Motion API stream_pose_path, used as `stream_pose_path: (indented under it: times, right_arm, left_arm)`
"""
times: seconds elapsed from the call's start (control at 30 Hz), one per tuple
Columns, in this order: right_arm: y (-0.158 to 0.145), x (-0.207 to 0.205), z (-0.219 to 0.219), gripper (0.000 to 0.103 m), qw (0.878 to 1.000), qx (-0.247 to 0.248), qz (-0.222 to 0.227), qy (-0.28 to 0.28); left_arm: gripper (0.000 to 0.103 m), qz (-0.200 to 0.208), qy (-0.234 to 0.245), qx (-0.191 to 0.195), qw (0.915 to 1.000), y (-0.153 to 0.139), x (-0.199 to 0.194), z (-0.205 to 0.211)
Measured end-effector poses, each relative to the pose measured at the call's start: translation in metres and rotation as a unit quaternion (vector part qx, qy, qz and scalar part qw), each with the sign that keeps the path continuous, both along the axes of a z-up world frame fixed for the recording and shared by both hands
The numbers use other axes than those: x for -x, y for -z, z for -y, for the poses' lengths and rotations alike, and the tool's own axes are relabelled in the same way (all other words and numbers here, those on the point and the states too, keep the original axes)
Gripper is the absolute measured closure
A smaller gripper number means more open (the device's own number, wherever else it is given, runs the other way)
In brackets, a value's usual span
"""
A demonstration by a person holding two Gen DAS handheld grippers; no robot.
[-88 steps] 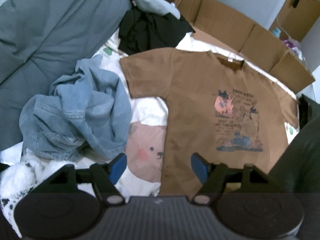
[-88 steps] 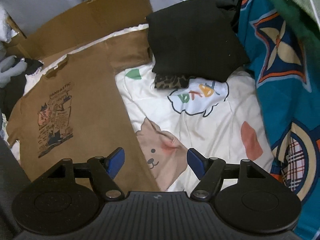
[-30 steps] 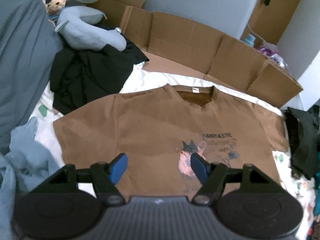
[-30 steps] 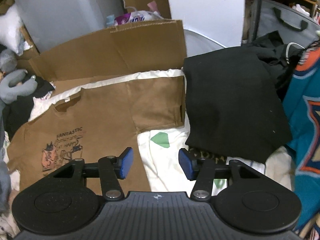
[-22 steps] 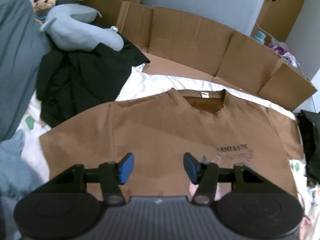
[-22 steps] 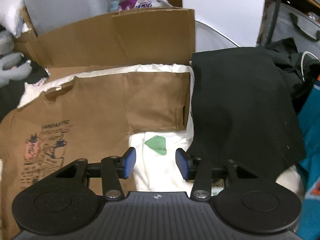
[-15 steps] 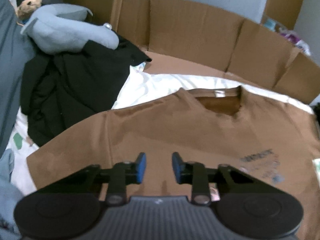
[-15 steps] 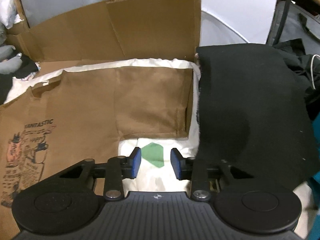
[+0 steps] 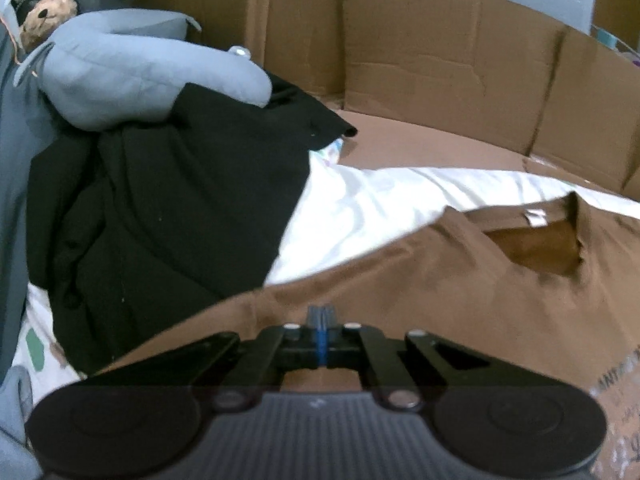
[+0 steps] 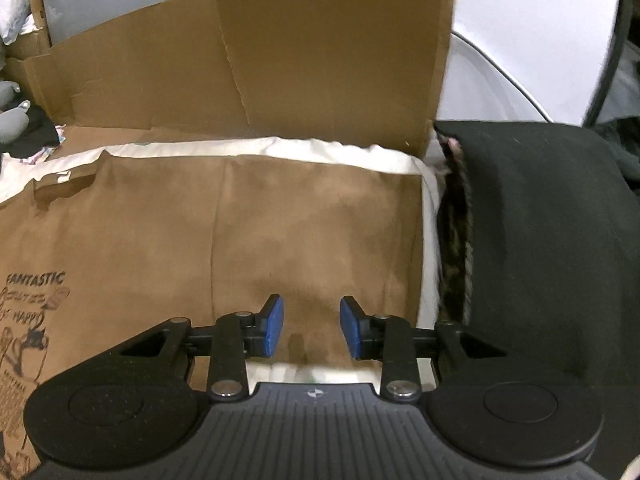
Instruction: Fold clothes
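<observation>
Left gripper (image 9: 320,320) has its blue pads pressed together over the brown T-shirt (image 9: 440,288), at its shoulder/sleeve seam; whether cloth is actually pinched between them I can't tell, pads hide it. Right gripper (image 10: 311,330) is spread, pads straddling the lower edge of the other sleeve just ahead. Shirt lies flat, print up, on the white bedsheet (image 9: 380,204), collar ahead-right of my left gripper. Soft, light, limp fabric; I judge it'll drape and slide, so take hold at sleeve edges or shoulder seams. Black clothes (image 9: 160,208) ahead-left, black garment (image 10: 540,240) right of my right gripper. Hem cut off, motion blur near collar.
</observation>
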State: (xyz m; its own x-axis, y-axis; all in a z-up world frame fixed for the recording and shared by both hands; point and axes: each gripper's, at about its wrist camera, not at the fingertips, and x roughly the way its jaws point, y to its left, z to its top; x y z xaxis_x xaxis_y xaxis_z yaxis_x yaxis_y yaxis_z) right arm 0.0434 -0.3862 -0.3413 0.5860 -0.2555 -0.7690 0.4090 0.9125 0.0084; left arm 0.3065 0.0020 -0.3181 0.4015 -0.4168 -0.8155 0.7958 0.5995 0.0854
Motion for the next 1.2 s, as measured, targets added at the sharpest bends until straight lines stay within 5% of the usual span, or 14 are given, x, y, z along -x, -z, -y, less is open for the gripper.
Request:
stream_pose_path:
  times: [0.33,0.67,1.0,1.2]
  right_arm:
    - [0.022,-0.037,0.003,0.071,1.0,0.019,-0.01,-0.009]
    - [0.043,-0.027,0.017,0.072,0.999,0.024,-0.023,0.009]
    - [0.05,-0.016,0.015,0.075,0.998,0.044,-0.037,0.017]
    - [0.052,-0.011,0.012,0.091,0.995,0.069,-0.058,0.031]
  left_arm:
    - [0.103,-0.022,-0.061,-0.007,0.9979,0.026,-0.04,0.003]
    - [0.101,-0.046,-0.085,0.004,0.9953,0.036,-0.055,0.002]
    - [0.093,-0.053,-0.027,-0.003,0.9983,0.017,-0.034,0.008]
    - [0.092,-0.053,0.01,0.01,0.9985,0.006,-0.011,0.013]
